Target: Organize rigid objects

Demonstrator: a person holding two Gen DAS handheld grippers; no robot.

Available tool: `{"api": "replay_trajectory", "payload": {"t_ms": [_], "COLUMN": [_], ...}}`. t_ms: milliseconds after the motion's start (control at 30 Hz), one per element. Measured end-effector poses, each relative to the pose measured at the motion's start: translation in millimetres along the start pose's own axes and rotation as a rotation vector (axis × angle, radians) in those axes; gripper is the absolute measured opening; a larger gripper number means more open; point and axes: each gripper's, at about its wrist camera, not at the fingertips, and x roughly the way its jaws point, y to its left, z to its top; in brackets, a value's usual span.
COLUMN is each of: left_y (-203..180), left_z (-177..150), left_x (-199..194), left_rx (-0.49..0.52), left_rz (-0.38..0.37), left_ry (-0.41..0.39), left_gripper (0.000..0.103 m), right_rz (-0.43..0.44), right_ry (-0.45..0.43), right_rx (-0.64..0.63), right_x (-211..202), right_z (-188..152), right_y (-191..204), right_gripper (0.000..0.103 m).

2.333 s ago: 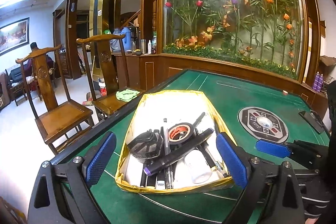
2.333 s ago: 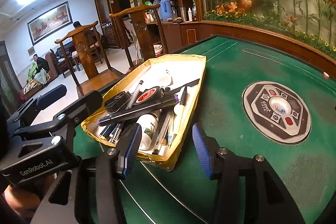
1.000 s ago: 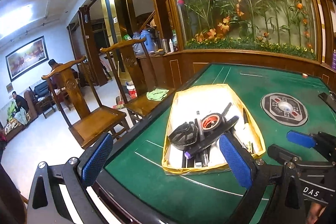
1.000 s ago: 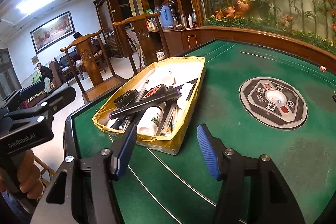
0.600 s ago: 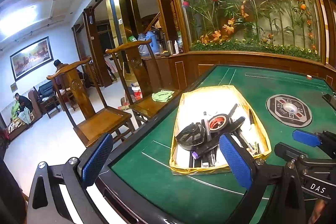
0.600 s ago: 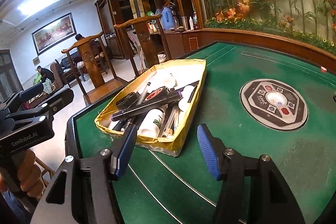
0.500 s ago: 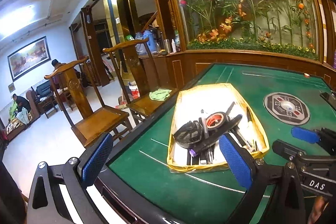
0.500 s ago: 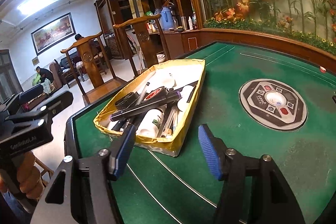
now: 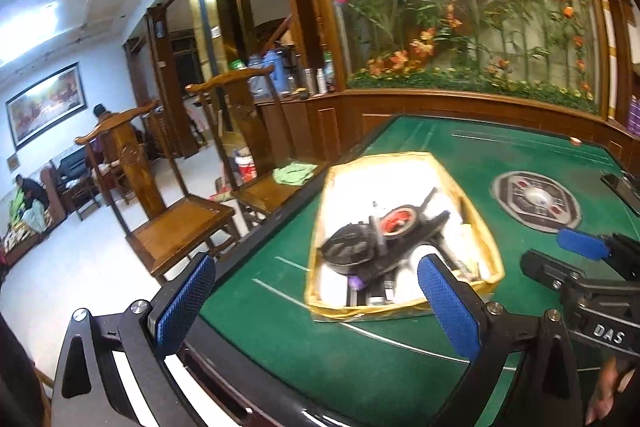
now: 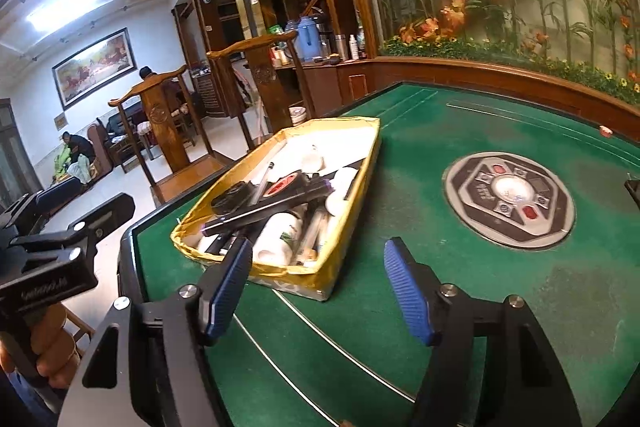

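- The right hand-held gripper (image 10: pixel 318 283) hung just short of the yellow tray (image 10: pixel 320 277) with its jaws opening, almost fully spread, and nothing between them.
- The left hand-held gripper (image 9: pixel 316 301) stood spread wide and empty at the near desk edge, short of the tray's near wall.
- The tray lay on the green desk (image 10: pixel 500 307), near its left edge, and all the loose rigid things were piled in its near half: a white bottle (image 10: pixel 278 235), pens, a long black marker (image 10: pixel 272 205) lying across the heap, a red-cored tape roll (image 10: pixel 286 185) and a round black case (image 9: pixel 348 247).
- Beyond the pile the tray's far half showed bare white lining.
- To the right of the tray, well apart, sat the round control panel (image 10: pixel 508 201) in the desk.
- Judgement: everything seemed already in the tray, so the step looked like a finish or a last tidy. If anything needed straightening, the top-lying marker should go first, pinched mid-length from above so the pens under it did not roll.
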Motion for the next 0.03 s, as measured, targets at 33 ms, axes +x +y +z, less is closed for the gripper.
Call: {"api": "replay_trajectory", "payload": {"t_ms": [33], "left_y": [-5.8], "left_z": [0.4], "left_x": [-1.1], "left_rx": [0.010], "left_rz": [-0.019], "left_ry": [0.002], "left_gripper": [0.102], "right_rz": [-0.020], "right_ry": [0.001], "right_rx": [0.014], "right_x": [-3.7], "right_z": [-0.3], "right_y": [-5.2], "right_gripper": [0.074]}}
